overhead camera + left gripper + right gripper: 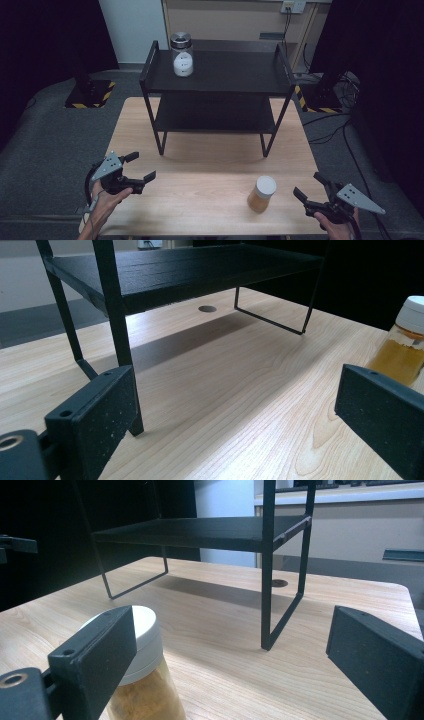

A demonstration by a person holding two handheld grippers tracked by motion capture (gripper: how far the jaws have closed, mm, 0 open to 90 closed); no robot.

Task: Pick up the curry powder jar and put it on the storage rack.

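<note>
Spice jar (pixel 262 193), white-capped and filled with amber powder, stands upright on the near right of the wooden table (pixel 210 165), just left of the right gripper (pixel 311 189), whose jaws gape wide and hold nothing. Left gripper (pixel 141 166) hovers at the near left corner, equally spread and empty, well apart from the jar. Behind them a black two-tier rack (pixel 217 80) carries a glass canister (pixel 182 54) on its top shelf, far left.
</note>
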